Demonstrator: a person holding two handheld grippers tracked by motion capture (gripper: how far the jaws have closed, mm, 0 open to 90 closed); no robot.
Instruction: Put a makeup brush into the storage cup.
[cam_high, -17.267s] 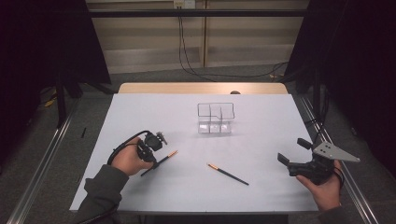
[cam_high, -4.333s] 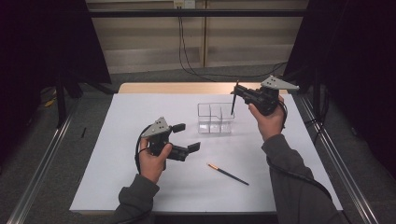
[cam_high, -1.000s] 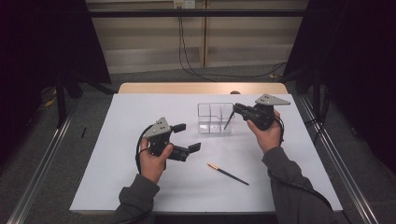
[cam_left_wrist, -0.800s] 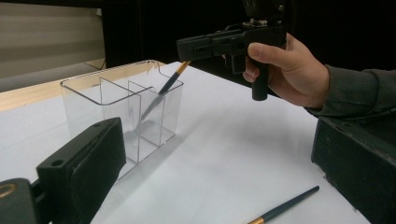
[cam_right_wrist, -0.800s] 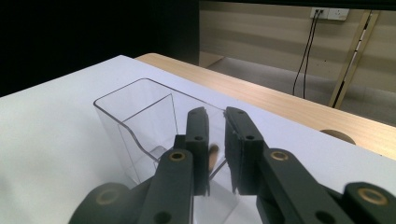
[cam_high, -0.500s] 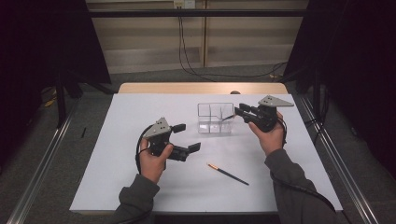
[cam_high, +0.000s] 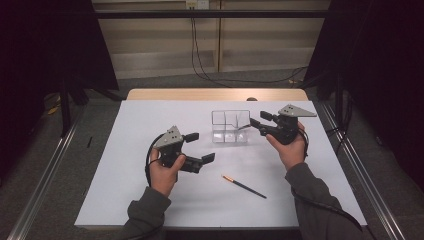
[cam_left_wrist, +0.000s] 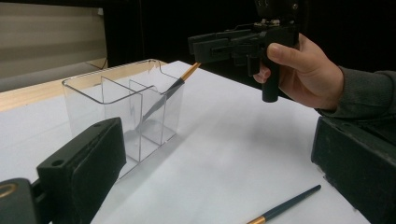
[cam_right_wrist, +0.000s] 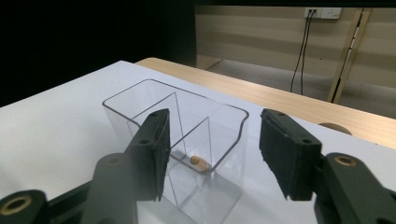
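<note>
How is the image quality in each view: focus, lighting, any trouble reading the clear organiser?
High view: sharp, white table cover evenly lit, surroundings dark, clear organiser faint against the white. Left gripper view: its own near jaws soft, organiser and leaning pencil crisp. Right gripper view: near jaws blurred, organiser rim readable, pencil tip visible at the rim.

a lab: dark curtains (cam_high: 55, 45) ring white table (cam_high: 150, 115).

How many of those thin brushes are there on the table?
2. One brush leans inside the clear organizer, its orange end over the rim; the other brush lies flat on the white table nearer the person.
</note>
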